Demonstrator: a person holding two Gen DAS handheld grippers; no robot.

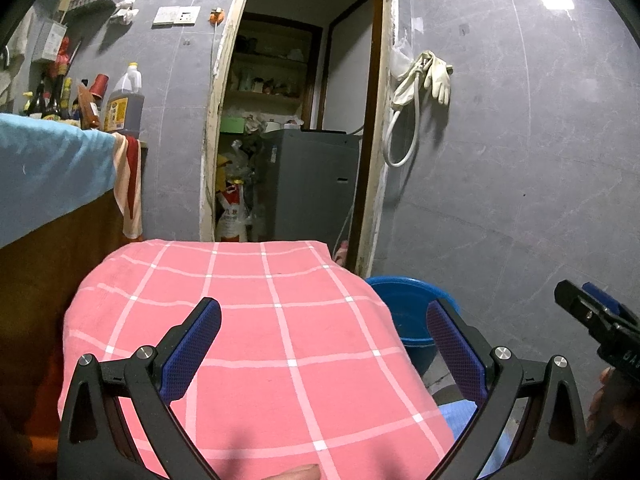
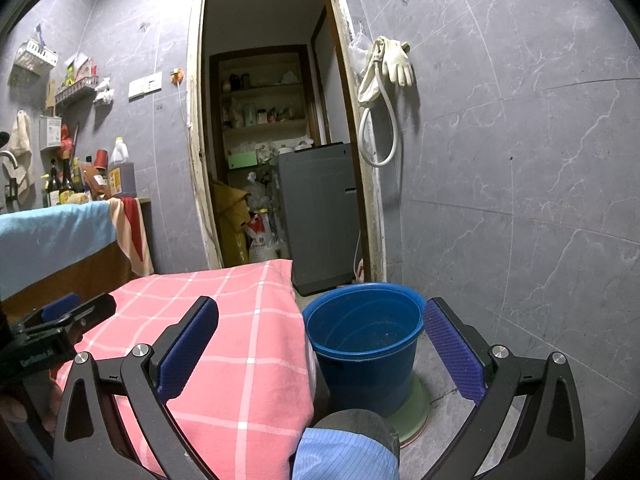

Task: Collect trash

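Blue plastic forms the bucket (image 2: 362,334), which is seen standing on the floor just right of the pink checked cloth (image 1: 256,340). Left tool (image 1: 324,332) and right tool (image 2: 320,330) are both held wide open, with nothing gripped between them.

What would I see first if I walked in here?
A big pink checked cloth fills the middle, with a blue bucket on the floor to its right. Behind them a doorway opens on a grey machine, and pale gloves hang on the wall beside it.
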